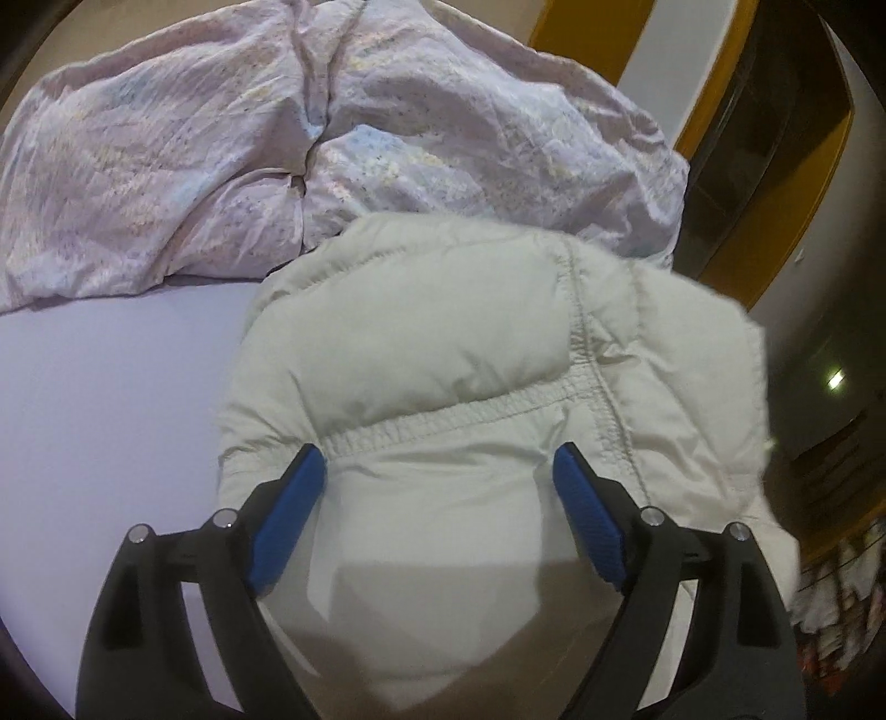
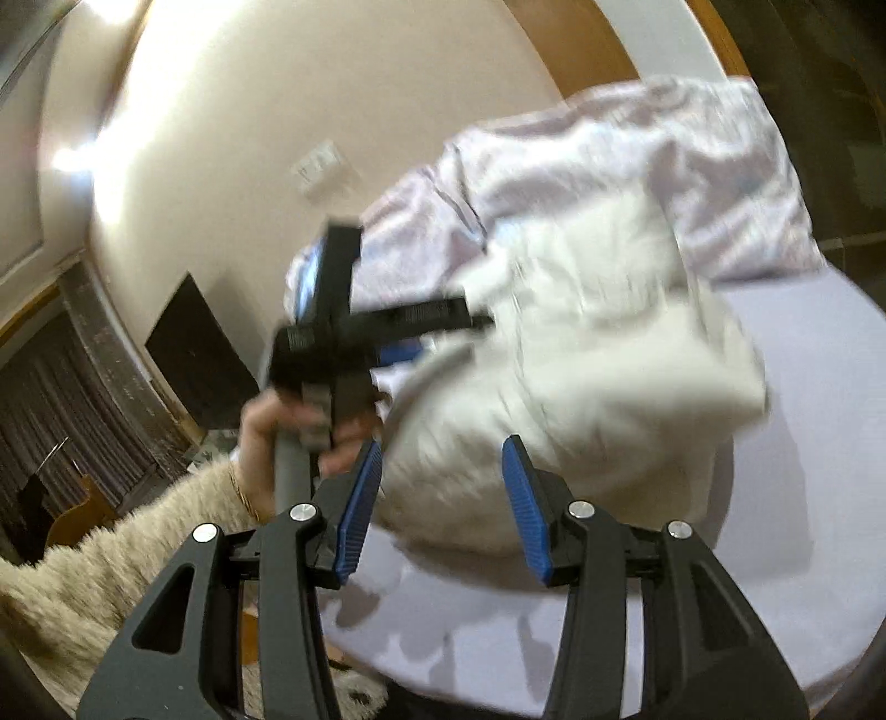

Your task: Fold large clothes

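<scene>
With its blue pads spread wide and nothing pinched between them, the left tool (image 1: 437, 471) hangs over the bulky middle of the white puffer jacket (image 1: 470, 376), jaws straddling a quilted seam, which reads to me as lining up for a bite on the padded fabric rather than carrying it. Over on the other side, the right tool (image 2: 440, 471) is just as open and just as empty, poised at the near edge of the same jacket (image 2: 581, 354), so both ends look set for a two-handed lift or flip (a thick coat like this wants both grips, I'd say). The jacket itself lies bunched in a heap on the lavender bed sheet (image 1: 111, 387), not yet flat, so the fold seems barely underway. In the right view the person's left hand (image 2: 277, 432), in a fuzzy cream sleeve (image 2: 111, 559), grips the handle of the left tool, which is badly motion-blurred. Behind the jacket a crumpled pink floral duvet (image 1: 221, 144) touches its far edge and eats into the room for spreading the coat out; that's the obstacle to watch. Beyond it, a cream wall (image 2: 277, 111) and wooden trim (image 1: 609, 33).
</scene>
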`<state>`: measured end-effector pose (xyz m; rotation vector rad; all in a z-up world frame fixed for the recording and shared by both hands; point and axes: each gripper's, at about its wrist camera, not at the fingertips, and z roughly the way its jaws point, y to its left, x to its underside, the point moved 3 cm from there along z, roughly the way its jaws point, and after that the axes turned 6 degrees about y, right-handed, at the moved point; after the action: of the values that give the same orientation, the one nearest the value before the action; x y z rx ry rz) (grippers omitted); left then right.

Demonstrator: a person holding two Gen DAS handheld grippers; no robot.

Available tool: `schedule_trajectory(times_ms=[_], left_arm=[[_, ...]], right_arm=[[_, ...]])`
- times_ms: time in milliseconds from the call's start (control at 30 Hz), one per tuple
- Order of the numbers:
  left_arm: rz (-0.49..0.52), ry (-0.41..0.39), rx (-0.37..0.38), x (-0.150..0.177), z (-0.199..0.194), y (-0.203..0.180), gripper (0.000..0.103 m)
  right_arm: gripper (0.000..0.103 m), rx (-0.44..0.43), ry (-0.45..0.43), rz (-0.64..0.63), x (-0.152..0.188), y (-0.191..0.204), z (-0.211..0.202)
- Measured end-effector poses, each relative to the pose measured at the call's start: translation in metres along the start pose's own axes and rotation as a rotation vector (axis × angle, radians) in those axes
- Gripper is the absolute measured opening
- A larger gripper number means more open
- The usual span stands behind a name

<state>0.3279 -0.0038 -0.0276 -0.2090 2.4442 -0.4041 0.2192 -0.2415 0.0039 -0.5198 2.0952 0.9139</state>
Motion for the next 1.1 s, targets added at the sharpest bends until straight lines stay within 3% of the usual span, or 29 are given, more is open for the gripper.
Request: schedule_trajectory(times_ms=[100, 233, 500, 767, 1100], left_arm=[[-0.021, -0.021, 0.004, -0.005, -0.015, 0.013, 0.085], [-0.001, -0.053, -0.057, -0.010, -0.026, 0.025, 0.085], [0.060, -0.065, -0.153, -0.019, -0.017, 0.033, 0.085], [0.103, -0.067, -0.181, -0.027, 0.003, 0.027, 0.091], [0.073, -0.045, -0.133, -0.023, 0.026, 0.024, 0.096]], right_arm=[[0.048, 0.018, -0.021, -0.030, -0.032, 0.007, 0.008], [0.047, 0.125, -0.012, -0.068, -0.069, 0.001, 0.040], [0.047, 0.248, 0.040, 0.017, -0.115, -0.044, 0.081], [0.047, 0.363, 0.120, 0.055, -0.114, -0.093, 0.114], [0.047, 0.351, 0.128, 0.101, -0.092, -0.130, 0.129]])
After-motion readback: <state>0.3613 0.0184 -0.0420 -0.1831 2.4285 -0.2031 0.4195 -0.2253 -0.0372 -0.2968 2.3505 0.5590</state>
